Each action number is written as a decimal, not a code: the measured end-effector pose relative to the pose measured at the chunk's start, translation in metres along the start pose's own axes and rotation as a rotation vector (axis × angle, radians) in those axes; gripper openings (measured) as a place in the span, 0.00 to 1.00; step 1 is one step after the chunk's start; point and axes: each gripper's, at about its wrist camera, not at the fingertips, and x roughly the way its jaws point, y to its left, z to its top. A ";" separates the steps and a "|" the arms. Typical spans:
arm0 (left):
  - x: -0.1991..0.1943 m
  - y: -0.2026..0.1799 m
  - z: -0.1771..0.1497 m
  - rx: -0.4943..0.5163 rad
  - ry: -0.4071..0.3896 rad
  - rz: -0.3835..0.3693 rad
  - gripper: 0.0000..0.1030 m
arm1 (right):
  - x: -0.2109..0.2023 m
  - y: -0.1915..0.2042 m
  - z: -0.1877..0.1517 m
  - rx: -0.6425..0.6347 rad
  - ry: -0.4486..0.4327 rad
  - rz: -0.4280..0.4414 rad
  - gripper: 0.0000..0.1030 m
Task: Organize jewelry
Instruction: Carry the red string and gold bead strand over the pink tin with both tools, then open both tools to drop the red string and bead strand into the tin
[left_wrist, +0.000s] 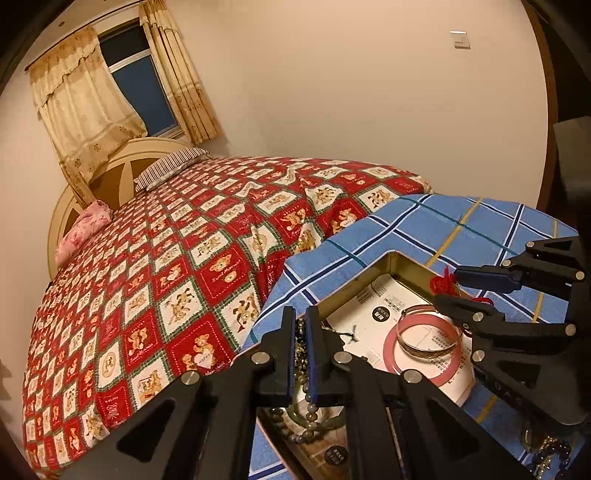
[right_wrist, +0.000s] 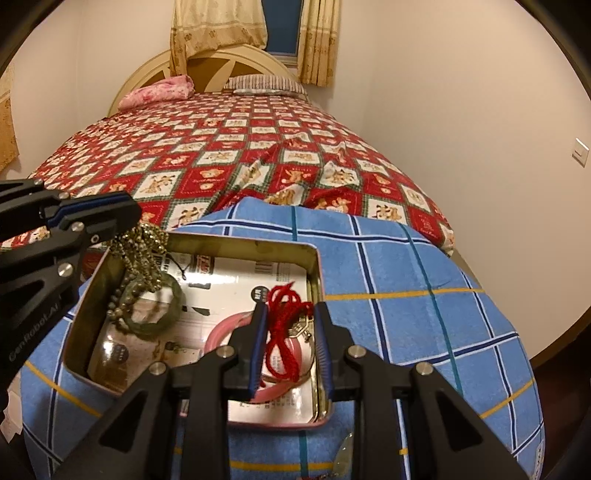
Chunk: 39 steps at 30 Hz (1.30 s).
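Note:
A shallow metal tin (right_wrist: 319, 269) lined with printed paper lies on a blue plaid cloth. My left gripper (left_wrist: 300, 354) is shut on a grey-green bead necklace (left_wrist: 309, 410) and holds it over the tin's left end; the strand (right_wrist: 142, 254) hangs down onto a green bangle (right_wrist: 155, 325). My right gripper (right_wrist: 291, 343) is open over the tin's right side, with a red cord necklace (right_wrist: 282, 332) lying loose between its fingers. A gold bangle (left_wrist: 428, 334) and a pink bangle (left_wrist: 424, 369) lie in the tin.
The cloth-covered surface (right_wrist: 424, 280) stands against a bed with a red bear-print quilt (right_wrist: 240, 147). More beaded jewelry (left_wrist: 550, 454) lies on the cloth near the tin. A wall is to the right.

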 end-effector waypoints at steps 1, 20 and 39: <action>0.003 -0.001 0.000 0.002 0.004 0.000 0.04 | 0.002 -0.001 0.000 0.001 0.003 0.001 0.26; 0.038 -0.004 -0.020 0.044 0.091 0.013 0.05 | 0.030 -0.001 -0.003 -0.025 0.057 -0.028 0.27; 0.020 0.004 -0.030 0.027 0.071 0.040 0.61 | 0.006 0.006 -0.008 -0.037 0.002 -0.046 0.63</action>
